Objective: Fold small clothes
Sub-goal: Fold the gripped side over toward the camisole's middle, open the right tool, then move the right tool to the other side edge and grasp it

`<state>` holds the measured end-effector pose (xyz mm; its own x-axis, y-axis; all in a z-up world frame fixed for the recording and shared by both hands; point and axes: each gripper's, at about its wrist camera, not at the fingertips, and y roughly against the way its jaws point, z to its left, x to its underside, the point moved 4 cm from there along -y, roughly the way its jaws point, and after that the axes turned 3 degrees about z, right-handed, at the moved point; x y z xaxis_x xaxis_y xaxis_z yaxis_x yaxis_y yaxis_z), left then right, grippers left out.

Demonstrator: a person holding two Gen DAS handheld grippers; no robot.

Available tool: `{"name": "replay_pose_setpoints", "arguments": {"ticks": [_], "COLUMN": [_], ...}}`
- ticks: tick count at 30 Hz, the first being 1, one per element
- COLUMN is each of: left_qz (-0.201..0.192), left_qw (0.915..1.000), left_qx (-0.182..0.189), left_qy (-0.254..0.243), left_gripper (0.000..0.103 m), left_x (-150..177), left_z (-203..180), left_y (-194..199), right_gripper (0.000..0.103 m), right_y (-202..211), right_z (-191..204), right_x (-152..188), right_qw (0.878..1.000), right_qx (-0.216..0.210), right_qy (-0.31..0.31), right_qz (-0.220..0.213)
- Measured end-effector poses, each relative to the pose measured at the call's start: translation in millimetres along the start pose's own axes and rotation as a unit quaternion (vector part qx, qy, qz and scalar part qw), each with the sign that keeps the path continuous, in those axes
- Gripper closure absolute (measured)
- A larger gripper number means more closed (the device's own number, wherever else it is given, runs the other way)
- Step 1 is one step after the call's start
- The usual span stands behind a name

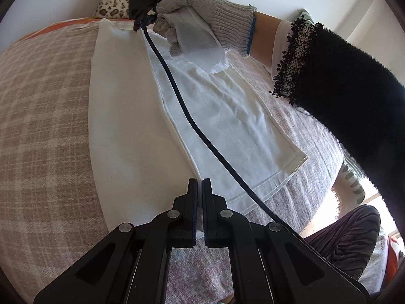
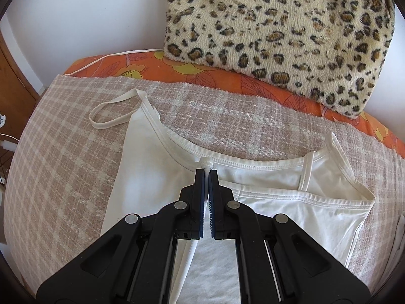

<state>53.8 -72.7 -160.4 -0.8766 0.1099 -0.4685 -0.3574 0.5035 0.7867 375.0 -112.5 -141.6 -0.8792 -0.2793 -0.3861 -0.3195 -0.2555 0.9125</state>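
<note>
The white top [image 2: 152,177] lies flat on the checked blanket [image 2: 63,164]; the right gripper [image 2: 206,174] pinches its neckline fold, and the left gripper [image 1: 200,185] pinches its hem.

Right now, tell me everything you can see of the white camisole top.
The white camisole top is thin, smooth, slightly sheer knit with stitched hems and narrow straps. It lies flat on the plaid blanket, one side folded lengthwise over the middle. One strap loops loose on the blanket. The right gripper is shut on the folded edge at the neckline; the left gripper is shut on it at the hem.
</note>
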Motion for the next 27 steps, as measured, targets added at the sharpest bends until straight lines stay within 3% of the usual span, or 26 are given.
{"name": "replay_pose_setpoints", "arguments": {"ticks": [2, 6, 7, 8, 10, 19, 27], "left_qz": [0.008, 0.018, 0.017, 0.016, 0.01, -0.033, -0.044], "left_qw": [1.0, 0.9997, 0.9997, 0.9996, 0.9992, 0.9973, 0.9934], "left_qx": [0.004, 0.013, 0.013, 0.01, 0.005, -0.015, -0.024], "left_qy": [-0.001, -0.008, -0.014, -0.022, -0.038, -0.064, -0.103], "left_gripper": [0.1, 0.076, 0.071, 0.069, 0.069, 0.069, 0.069], "left_x": [-0.8, -2.4, -2.5, -1.8, 0.0, 4.3, -0.2], "left_z": [-0.3, -8.7, -12.1, -14.8, -21.0, -41.3, -77.4], "left_y": [-3.3, -2.6, -1.8, -0.7, 3.6, 18.2, 9.1], "right_gripper": [0.099, 0.098, 0.089, 0.073, 0.054, 0.053, 0.053], "right_y": [-2.8, -4.4, -2.6, 2.8, 18.4, 93.8, 136.9], "right_z": [-1.2, -5.8, -8.1, -12.5, -23.7, -88.0, -152.8], "right_x": [0.7, -1.2, -2.2, -2.0, -1.5, 28.0, 65.8], "right_qw": [1.0, 1.0, 1.0, 1.0, 0.999, 0.993, 0.988], "right_qx": [0.001, -0.006, -0.006, -0.006, -0.013, -0.046, -0.05], "right_qy": [-0.001, -0.009, -0.013, -0.021, -0.034, -0.077, -0.106], "right_qz": [0.002, 0.005, 0.004, 0.0, -0.021, -0.082, -0.105]}}
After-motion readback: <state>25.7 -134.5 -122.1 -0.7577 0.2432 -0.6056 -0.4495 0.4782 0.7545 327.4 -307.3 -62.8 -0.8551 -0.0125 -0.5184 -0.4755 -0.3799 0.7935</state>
